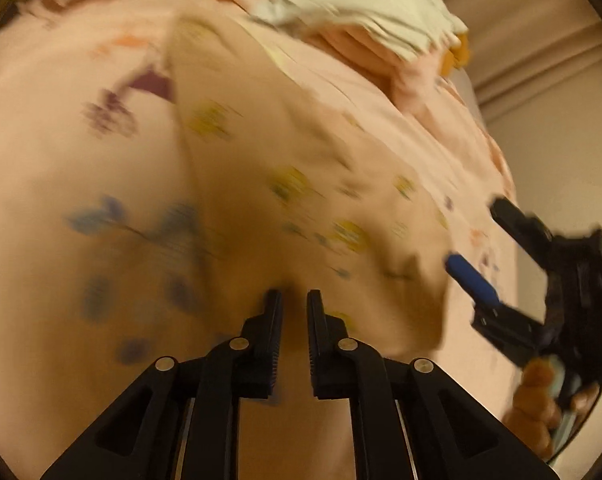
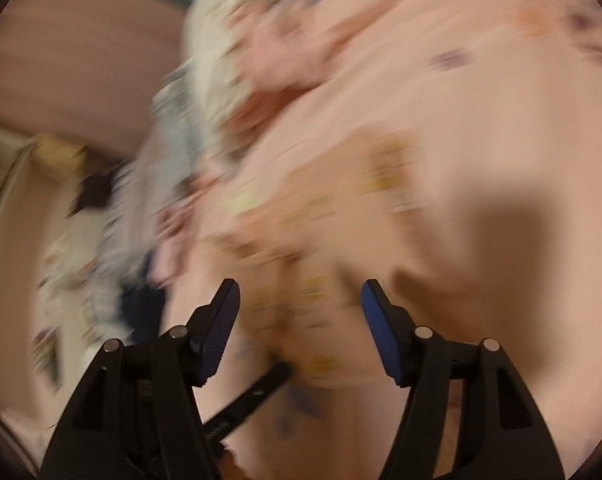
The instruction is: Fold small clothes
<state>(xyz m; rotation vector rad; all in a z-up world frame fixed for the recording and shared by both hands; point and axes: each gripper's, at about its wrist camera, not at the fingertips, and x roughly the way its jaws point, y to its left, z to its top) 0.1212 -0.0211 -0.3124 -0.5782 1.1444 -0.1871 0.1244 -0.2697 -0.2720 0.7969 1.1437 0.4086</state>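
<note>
Both views are smeared by motion blur, so fine detail is hard to read. In the left wrist view the left gripper (image 1: 294, 300) has its jaws drawn narrow, with a thin gap between them, and a peach garment (image 1: 285, 184) printed with small yellow shapes rises straight from that gap; whether the cloth is truly pinched there, I cannot tell. The garment lies as a raised, rumpled fold over a pink sheet (image 1: 61, 160) with blue and purple flower prints, running from the jaws up toward the top of the frame. Beyond it sits a pile of clothes (image 1: 365, 20) (white, pink and a bit of orange, as far as the blur allows), near the sheet's far edge. At the right of this view the right gripper (image 1: 497, 248) shows with its jaws wide apart, one blue pad (image 1: 471, 282) close to the garment's edge, and the person's hand (image 1: 537, 396) below it. In the right wrist view the right gripper (image 2: 300, 294) stands wide open with nothing between its jaws, and the garment (image 2: 341, 208) lies just ahead on the sheet (image 2: 481, 60). The pile (image 2: 205, 92) shows at upper left of that view, too blurred to sort into pieces.
</note>
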